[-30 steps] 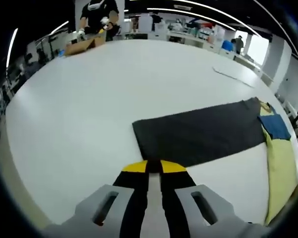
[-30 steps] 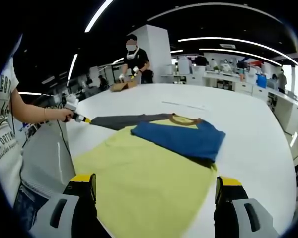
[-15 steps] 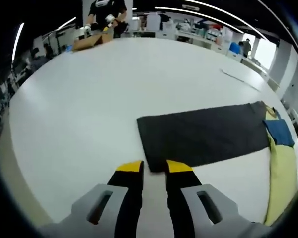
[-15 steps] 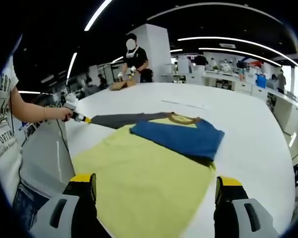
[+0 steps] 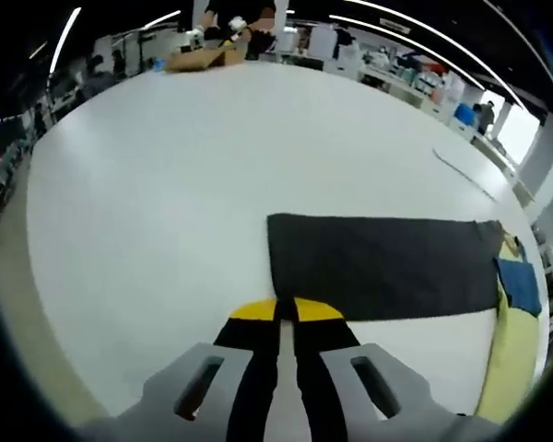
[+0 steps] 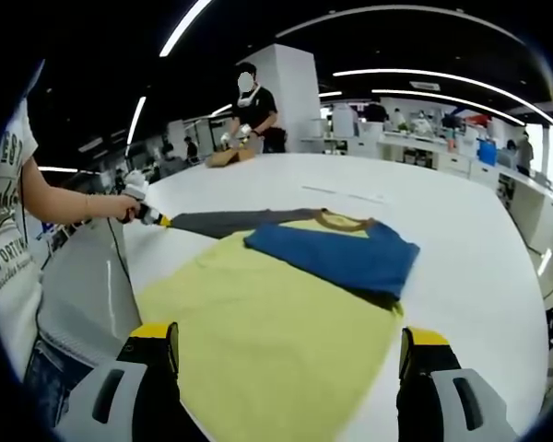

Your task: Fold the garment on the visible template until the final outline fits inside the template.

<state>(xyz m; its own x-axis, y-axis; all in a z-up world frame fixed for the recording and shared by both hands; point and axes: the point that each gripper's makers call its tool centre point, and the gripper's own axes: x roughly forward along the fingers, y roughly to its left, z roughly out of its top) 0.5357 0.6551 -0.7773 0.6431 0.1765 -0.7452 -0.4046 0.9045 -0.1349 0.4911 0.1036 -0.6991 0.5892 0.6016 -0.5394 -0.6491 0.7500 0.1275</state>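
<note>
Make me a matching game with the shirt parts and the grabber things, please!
Things:
1. dark grey sleeve
2. blue sleeve
3. yellow shirt body
4. right gripper

States:
A. jaws wide apart, above the near edge of the shirt
B. folded across the top of the shirt
C. stretched out flat sideways on the white table, its end at the left gripper
D. spread flat, the biggest part

Pairs: 1-C, 2-B, 3-D, 4-A
</note>
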